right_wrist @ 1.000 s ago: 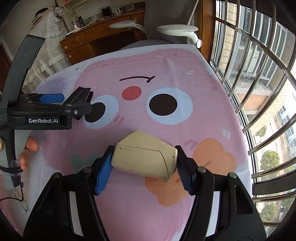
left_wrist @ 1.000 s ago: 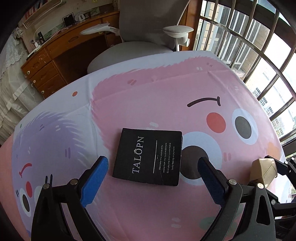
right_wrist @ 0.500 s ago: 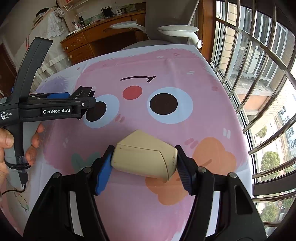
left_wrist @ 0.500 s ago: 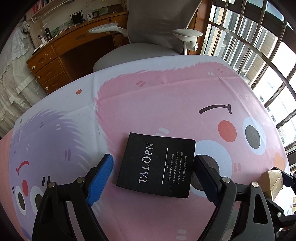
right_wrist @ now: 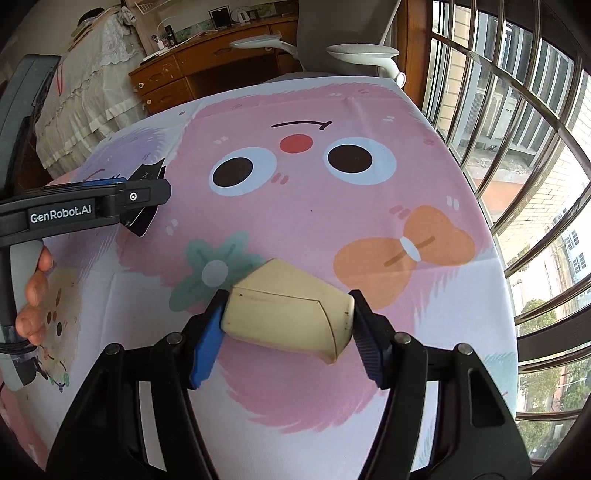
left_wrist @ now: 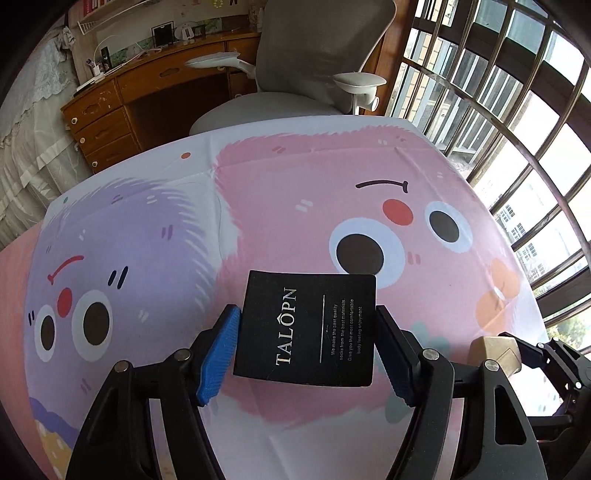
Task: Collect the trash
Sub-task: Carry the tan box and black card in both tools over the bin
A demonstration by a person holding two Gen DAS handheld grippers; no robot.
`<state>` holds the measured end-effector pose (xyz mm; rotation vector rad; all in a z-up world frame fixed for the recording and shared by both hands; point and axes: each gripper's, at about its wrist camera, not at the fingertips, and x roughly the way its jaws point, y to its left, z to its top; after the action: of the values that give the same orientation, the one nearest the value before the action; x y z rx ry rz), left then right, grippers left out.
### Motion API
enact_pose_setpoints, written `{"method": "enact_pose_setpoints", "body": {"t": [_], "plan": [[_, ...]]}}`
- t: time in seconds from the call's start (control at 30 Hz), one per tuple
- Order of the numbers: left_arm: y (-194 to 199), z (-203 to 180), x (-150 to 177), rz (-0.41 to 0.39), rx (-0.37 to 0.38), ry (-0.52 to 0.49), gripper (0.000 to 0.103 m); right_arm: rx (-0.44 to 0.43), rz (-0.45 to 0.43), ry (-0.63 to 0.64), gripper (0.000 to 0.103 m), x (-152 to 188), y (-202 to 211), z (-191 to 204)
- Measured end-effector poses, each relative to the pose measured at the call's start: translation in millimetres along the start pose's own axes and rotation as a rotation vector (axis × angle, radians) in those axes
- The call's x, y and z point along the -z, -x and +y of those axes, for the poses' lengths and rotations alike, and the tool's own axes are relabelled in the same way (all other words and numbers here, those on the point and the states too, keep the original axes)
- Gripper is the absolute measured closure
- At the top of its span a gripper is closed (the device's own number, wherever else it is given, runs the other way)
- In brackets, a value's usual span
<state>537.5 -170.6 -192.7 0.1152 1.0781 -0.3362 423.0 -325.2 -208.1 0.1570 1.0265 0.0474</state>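
Since 1.0 s ago, left gripper (left_wrist: 308, 345) has closed its blue pads onto the black TALOPN card (left_wrist: 306, 328), which now sits lifted off the cartoon tablecloth (left_wrist: 295, 192), tilted. Right gripper (right_wrist: 286, 334) stays clamped on the beige box (right_wrist: 288, 317), unchanged, held above the cloth. From the right wrist view, left gripper and card appear at 9 o'clock.

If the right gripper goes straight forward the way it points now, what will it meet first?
Likely nothing soon. The right gripper, shut on the beige box, points across the bare tablecloth. The grey chair stands beyond the far edge, though depth is unclear.
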Motion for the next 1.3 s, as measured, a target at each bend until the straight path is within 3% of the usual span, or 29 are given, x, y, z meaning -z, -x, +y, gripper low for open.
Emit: {"method": "enact_pose_setpoints", "body": {"t": [0.4, 0.6, 0.77, 1.03, 1.3], "plan": [[166, 14, 157, -0.04, 0.111, 0.035, 0.031, 0.006, -0.044, 0.005, 0.042, 99, 104, 81], [247, 20, 253, -0.071, 0.144, -0.011, 0.031, 0.017, -0.064, 0.006, 0.042, 173, 165, 131], [290, 26, 335, -0.065, 0.165, -0.046, 0.031, 0.025, -0.066, -0.011, 0.042, 245, 203, 165], [311, 24, 430, -0.014, 0.15, -0.079, 0.031, 0.034, 0.022, 0.011, 0.042, 341, 223, 194], [261, 8, 487, 0.108, 0.142, -0.036, 0.031, 0.023, 0.151, -0.019, 0.042, 393, 182, 169]]}}
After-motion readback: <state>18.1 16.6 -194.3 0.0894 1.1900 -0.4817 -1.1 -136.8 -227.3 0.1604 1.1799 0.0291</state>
